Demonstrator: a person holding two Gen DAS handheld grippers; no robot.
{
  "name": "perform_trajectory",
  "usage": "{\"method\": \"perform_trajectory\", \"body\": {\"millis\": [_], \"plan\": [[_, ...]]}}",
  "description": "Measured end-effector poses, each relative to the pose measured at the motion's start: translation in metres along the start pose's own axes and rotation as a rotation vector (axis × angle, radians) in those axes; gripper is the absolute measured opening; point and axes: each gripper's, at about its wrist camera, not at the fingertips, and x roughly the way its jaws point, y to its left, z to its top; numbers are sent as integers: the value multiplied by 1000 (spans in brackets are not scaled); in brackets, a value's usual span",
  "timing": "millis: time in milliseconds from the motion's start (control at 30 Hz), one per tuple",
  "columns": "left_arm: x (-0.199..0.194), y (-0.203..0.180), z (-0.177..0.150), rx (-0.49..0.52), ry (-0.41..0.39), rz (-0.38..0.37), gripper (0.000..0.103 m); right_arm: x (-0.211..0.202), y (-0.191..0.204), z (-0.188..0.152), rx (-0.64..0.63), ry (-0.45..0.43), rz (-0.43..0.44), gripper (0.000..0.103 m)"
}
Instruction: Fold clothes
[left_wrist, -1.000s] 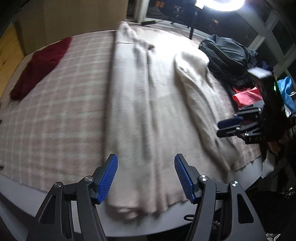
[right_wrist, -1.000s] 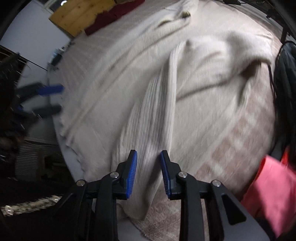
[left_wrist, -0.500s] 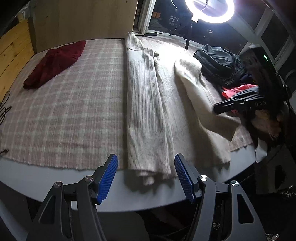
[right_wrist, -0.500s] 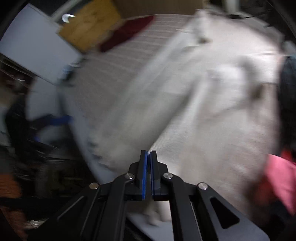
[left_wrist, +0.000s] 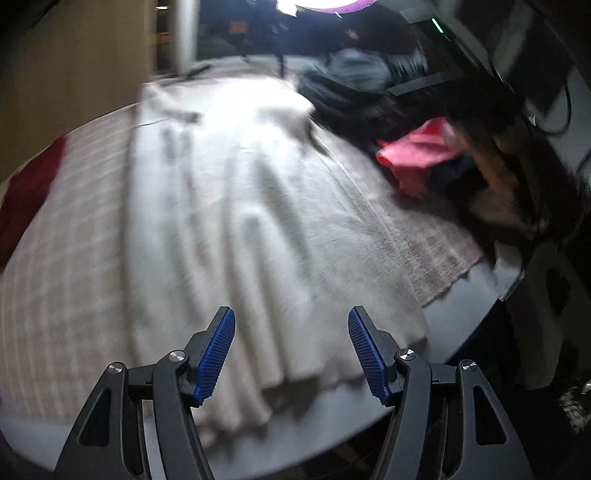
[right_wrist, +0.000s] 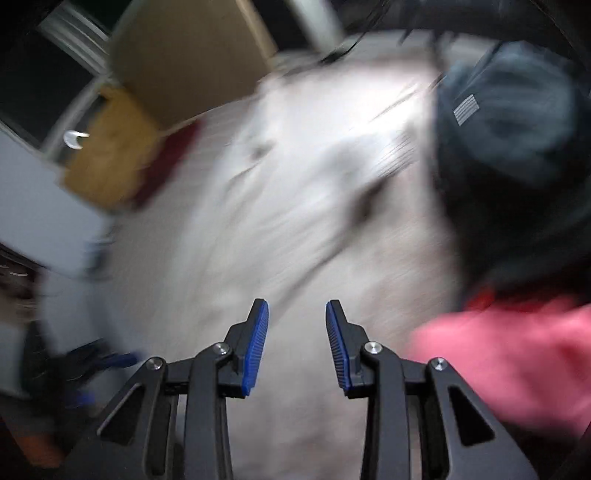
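Note:
A long cream knit garment (left_wrist: 236, 221) lies lengthwise on the plaid-covered table (left_wrist: 74, 258), its near hem hanging over the front edge. My left gripper (left_wrist: 291, 350) is open and empty just above that near hem. In the right wrist view, which is blurred, the same cream garment (right_wrist: 295, 206) fills the middle. My right gripper (right_wrist: 297, 347) is open and empty above the garment. The left gripper (right_wrist: 107, 360) shows faintly at the lower left of the right wrist view.
A pink garment (left_wrist: 417, 155) and dark clothes (left_wrist: 351, 85) are piled at the table's right side; both also show in the right wrist view, pink (right_wrist: 517, 362) and dark (right_wrist: 517, 147). A dark red garment (left_wrist: 26, 199) lies at the left. A ring light (left_wrist: 321, 3) shines behind.
My right gripper was shut half a second ago and now is open. Both cameras have swung; the left view has moved in closer over the garment's near hem.

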Motion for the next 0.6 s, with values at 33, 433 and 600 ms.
{"method": "perform_trajectory", "body": {"millis": [33,433,600], "plan": [[8,-7,10,26,16,4,62,5,-4,6,-41,0,-52,32],[79,-7,156,144,7,40,62,61,-59,86,-85,35,-17,32],[120,-23,195,282,15,68,62,11,-89,70,-18,-27,49,32]]}}
